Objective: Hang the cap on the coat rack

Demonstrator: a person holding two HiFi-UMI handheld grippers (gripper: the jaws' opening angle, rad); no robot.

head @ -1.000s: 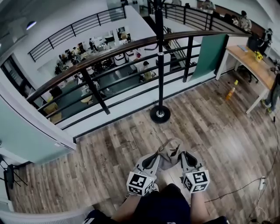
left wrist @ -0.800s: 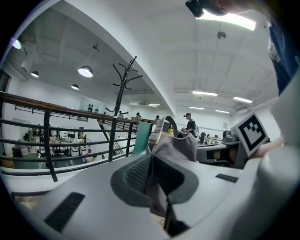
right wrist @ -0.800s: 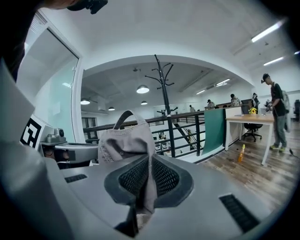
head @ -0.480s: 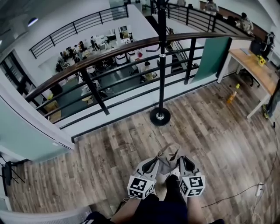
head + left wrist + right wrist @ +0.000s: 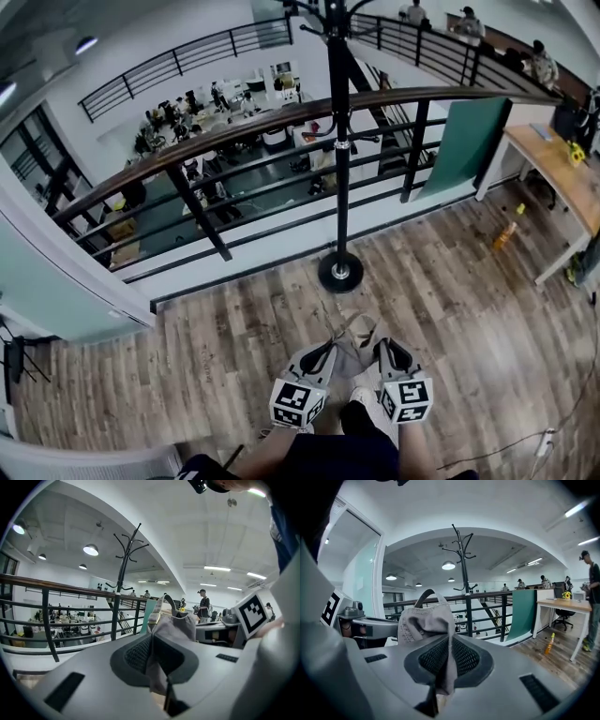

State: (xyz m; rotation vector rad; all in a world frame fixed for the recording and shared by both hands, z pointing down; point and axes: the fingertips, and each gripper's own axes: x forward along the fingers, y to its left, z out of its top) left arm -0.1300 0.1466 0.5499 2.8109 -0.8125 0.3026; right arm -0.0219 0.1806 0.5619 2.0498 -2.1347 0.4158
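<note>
Carrying is your step: left claw (image 5: 325,352) and right claw (image 5: 383,350) both clench the cap (image 5: 360,334). Next, reach the coat rack (image 5: 338,150) and lift it onto a hook (image 5: 450,550).

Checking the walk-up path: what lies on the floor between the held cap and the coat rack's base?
Only bare wooden floor, seen in the head view; the cap and the coat rack's base stand apart.
</note>
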